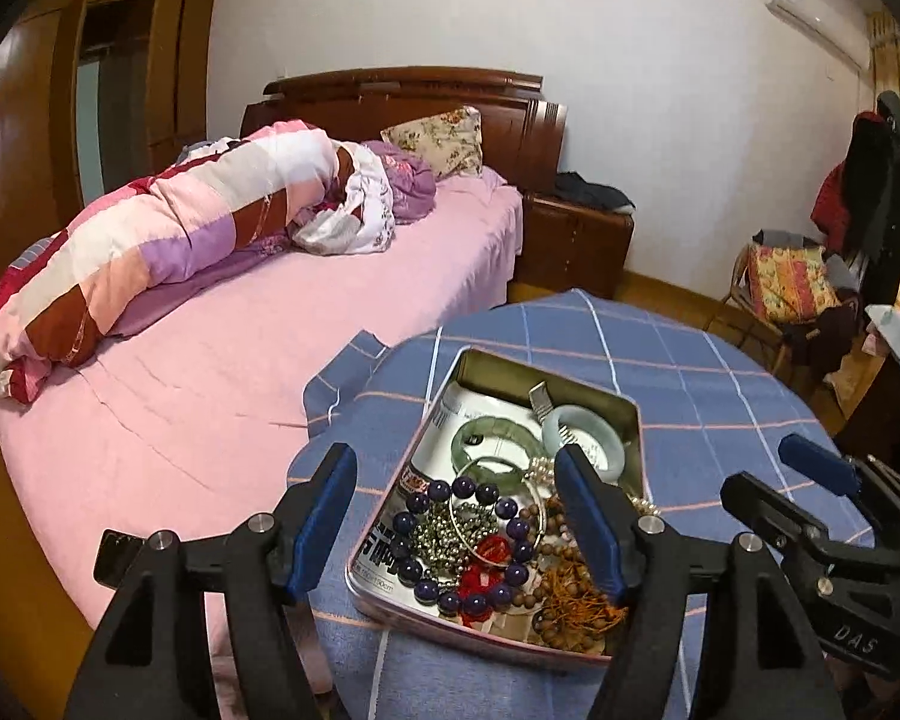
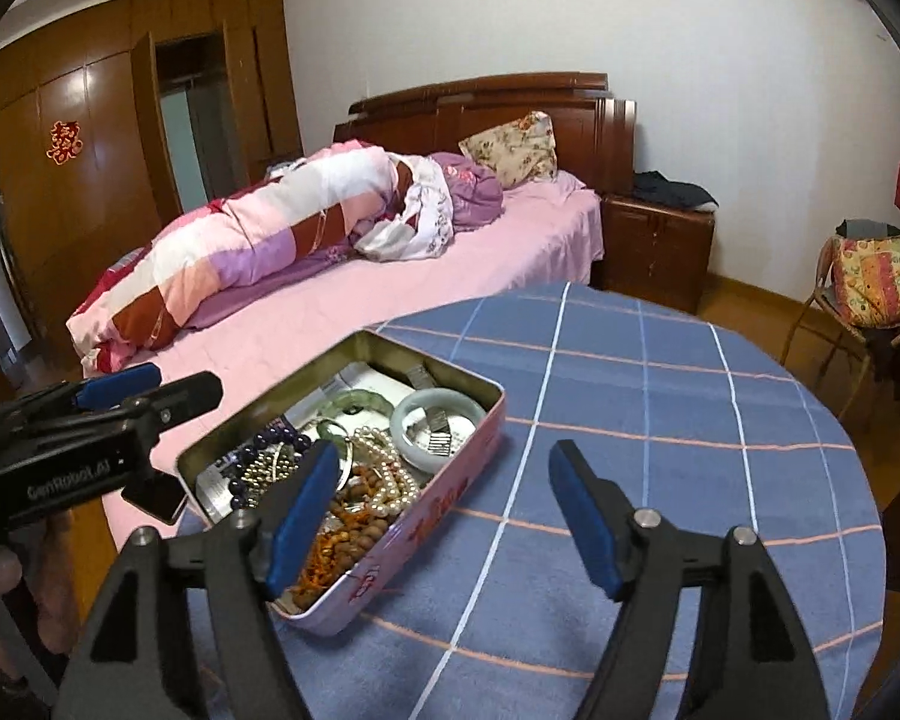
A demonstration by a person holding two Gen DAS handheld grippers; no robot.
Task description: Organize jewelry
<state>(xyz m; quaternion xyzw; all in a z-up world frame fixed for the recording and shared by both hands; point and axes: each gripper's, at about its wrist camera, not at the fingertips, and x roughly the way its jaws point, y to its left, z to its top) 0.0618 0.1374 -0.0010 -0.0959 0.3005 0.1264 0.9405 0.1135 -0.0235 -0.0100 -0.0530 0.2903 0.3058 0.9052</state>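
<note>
A pink metal tin (image 1: 624,414) (image 2: 438,504) sits on a round table with a blue checked cloth (image 1: 720,384) (image 2: 660,420). It holds several pieces of jewelry: a dark purple bead bracelet (image 1: 486,540), a silver ball chain (image 1: 444,531), two jade bangles (image 1: 492,438) (image 2: 435,414), pearls (image 2: 390,474) and brown wooden beads (image 1: 576,594) (image 2: 354,516). My left gripper (image 1: 456,480) is open, held over the tin's near left part. My right gripper (image 2: 444,474) is open and empty, over the tin's right edge; it also shows in the left wrist view (image 1: 774,474).
A bed with a pink sheet (image 1: 210,360) (image 2: 390,294) and a rolled quilt (image 1: 138,264) borders the table's left. A wooden nightstand (image 1: 576,240), a chair with cushions (image 1: 792,288) (image 2: 870,288) and a wardrobe (image 2: 90,168) stand around.
</note>
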